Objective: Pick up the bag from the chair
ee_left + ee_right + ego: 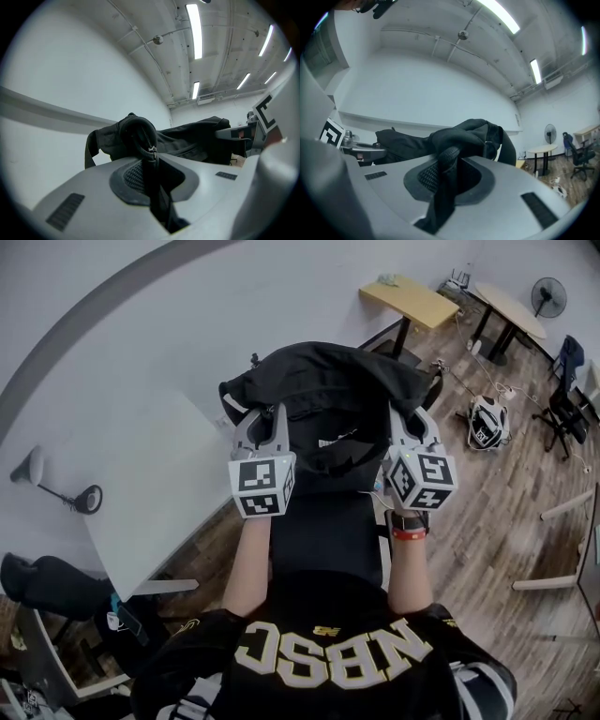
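1 blk bag [328, 395], 2 tongs [266, 418] [406, 416], 1 fan [548, 296]

Cool, even light comes from ceiling tube lamps [193, 30] above the bag [187, 136], and the lamps burn out to white glare. The bag's black fabric loses detail. Both gripper views bend strongly and darken at their round edges.
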Motion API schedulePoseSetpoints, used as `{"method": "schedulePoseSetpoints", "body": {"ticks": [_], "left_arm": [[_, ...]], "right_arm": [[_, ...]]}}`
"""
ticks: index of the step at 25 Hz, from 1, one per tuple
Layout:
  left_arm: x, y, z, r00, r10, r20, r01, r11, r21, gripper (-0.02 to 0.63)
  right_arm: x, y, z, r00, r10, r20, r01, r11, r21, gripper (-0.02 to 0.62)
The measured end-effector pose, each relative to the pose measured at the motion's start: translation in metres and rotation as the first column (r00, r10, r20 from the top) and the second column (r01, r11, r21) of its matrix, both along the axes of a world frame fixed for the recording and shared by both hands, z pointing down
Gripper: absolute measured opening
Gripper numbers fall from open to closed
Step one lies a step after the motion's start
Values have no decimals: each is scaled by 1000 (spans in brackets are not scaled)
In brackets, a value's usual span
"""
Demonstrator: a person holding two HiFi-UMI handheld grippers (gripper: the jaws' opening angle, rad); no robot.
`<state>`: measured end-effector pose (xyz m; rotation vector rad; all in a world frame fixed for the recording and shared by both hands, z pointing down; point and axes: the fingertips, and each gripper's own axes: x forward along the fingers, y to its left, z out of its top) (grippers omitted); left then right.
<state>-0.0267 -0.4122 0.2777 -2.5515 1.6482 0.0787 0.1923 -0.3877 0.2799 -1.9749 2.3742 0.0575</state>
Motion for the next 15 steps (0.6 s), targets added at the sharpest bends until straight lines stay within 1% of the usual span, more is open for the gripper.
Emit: {"method": "schedulePoseSetpoints", "body": {"ticks": [3,8,15], "left_arm": [[1,3,0,1000,-2,5,2,1000,3,43],[8,15,1,999,-20,48,19,1000,21,43],[17,32,5,999,-10,36,9,1000,11,43]], "right_arm": [[0,3,3,1000,-8,7,8,1000,-13,52],[3,14,8,999,-29,14,29,999,-31,64],[11,29,11,999,-33,2,33,999,-36,64]]}}
